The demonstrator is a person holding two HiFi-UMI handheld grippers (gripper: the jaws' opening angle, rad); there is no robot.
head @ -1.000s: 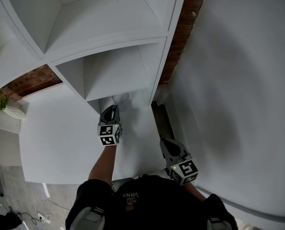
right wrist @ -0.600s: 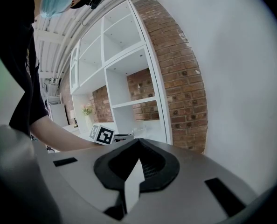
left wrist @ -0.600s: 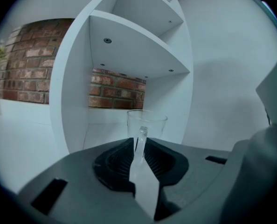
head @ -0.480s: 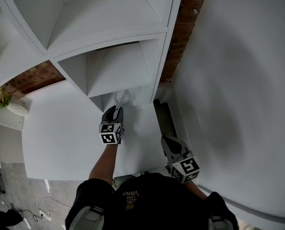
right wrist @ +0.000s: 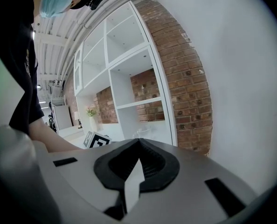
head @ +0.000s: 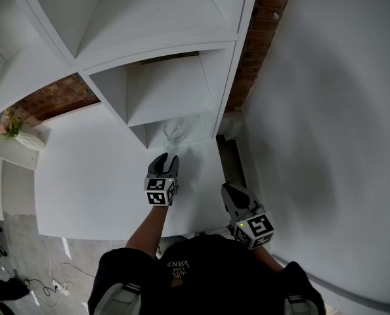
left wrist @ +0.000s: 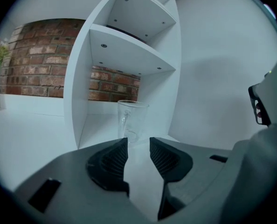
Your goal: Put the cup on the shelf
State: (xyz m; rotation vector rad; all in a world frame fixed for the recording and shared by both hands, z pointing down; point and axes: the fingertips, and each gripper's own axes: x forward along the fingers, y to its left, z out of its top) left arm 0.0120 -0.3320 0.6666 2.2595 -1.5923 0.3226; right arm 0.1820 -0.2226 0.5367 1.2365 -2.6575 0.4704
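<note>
The glass cup (left wrist: 131, 121) stands upright in the lowest bay of the shelf (left wrist: 78, 78), just ahead of the left tongs (left wrist: 138, 146), whose jaws are opening with nothing between them. The right tongs (right wrist: 138, 146) are clenched and empty. The placement looks done; only backing away is left.

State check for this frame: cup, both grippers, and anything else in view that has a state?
cup: upright, empty, standing in the lowest compartment of the shelf, touched by neither gripper.
left gripper: jaws opening, nothing between them, short of the cup.
right gripper: jaws together, empty.
vase of flowers: upright on the ledge to the left.
</note>
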